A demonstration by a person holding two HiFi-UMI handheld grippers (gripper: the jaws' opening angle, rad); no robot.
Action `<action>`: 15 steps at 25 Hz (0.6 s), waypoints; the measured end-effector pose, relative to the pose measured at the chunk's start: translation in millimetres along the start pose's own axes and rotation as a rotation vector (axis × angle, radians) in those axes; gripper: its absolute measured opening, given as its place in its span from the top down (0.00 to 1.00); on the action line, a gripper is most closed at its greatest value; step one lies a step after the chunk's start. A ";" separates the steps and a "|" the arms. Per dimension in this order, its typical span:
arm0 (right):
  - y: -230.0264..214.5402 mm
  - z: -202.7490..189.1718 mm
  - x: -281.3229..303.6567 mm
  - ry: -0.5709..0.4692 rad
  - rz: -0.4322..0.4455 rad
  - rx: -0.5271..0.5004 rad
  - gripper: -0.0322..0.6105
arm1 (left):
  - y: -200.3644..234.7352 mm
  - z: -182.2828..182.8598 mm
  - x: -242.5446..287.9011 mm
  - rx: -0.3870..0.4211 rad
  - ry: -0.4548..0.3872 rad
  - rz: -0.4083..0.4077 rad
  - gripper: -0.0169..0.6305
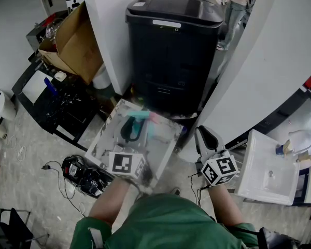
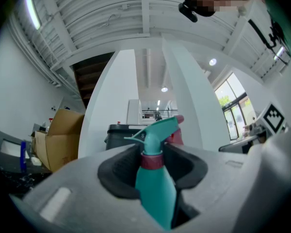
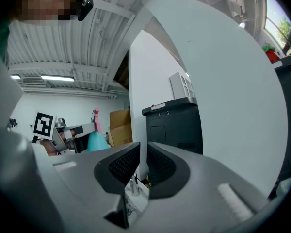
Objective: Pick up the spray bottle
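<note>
In the left gripper view a teal spray bottle (image 2: 155, 183) with a dark red collar and a teal trigger head stands upright between the dark pads, and my left gripper (image 2: 153, 166) is shut on its neck and shoulder. Seen from the head view, the left gripper (image 1: 130, 131) is motion-blurred and held up in front of a black bin, with the bottle (image 1: 140, 116) a teal smear. My right gripper (image 1: 208, 139) hangs at the right, its jaws together with nothing held. The right gripper view shows its pads (image 3: 121, 165) almost touching, and the bottle (image 3: 96, 141) far left.
A tall black bin (image 1: 173, 45) stands against a white pillar (image 1: 111, 30) straight ahead. An open cardboard box (image 1: 75, 40) and a cluttered dark shelf (image 1: 52, 100) lie to the left. Cables (image 1: 85, 173) are on the floor. A white sink unit (image 1: 264, 170) is at right.
</note>
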State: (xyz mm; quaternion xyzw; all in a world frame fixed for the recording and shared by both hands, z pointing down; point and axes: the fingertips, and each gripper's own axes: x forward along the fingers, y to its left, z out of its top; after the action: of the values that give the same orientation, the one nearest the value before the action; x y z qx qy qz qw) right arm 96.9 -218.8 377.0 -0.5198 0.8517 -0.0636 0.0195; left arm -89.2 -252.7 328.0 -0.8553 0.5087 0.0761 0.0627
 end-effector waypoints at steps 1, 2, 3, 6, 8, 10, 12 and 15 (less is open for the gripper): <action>0.2 0.0 -0.4 0.000 0.002 -0.005 0.88 | -0.4 -0.5 0.1 0.000 0.002 0.001 0.75; 0.5 0.0 -0.9 -0.001 0.004 -0.011 0.88 | -0.9 -1.0 0.1 0.000 0.004 0.000 0.75; 1.1 -0.1 -1.3 -0.003 0.007 -0.018 0.88 | -1.4 -1.2 0.0 0.000 0.005 0.000 0.75; 2.9 0.7 -1.7 -0.001 0.007 -0.026 0.88 | -1.5 -0.5 -0.4 0.000 0.002 -0.004 0.75; 3.5 0.8 -1.9 0.001 0.006 -0.024 0.88 | -1.5 0.2 -0.6 0.001 0.001 -0.005 0.75; 3.5 0.5 -2.7 0.001 0.007 -0.024 0.88 | -2.1 0.1 -0.8 0.002 0.001 -0.006 0.75; 4.2 0.4 -2.9 0.001 0.006 -0.024 0.88 | -2.1 0.3 -1.2 0.002 0.000 -0.008 0.75; 5.2 0.9 -3.0 0.000 0.005 -0.021 0.88 | -1.9 1.2 -1.5 0.002 0.000 -0.012 0.75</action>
State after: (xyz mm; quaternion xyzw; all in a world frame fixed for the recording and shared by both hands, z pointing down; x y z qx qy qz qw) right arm 93.8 -213.9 375.3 -0.5179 0.8536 -0.0545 0.0141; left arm -88.3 -250.3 327.2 -0.8582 0.5038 0.0753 0.0640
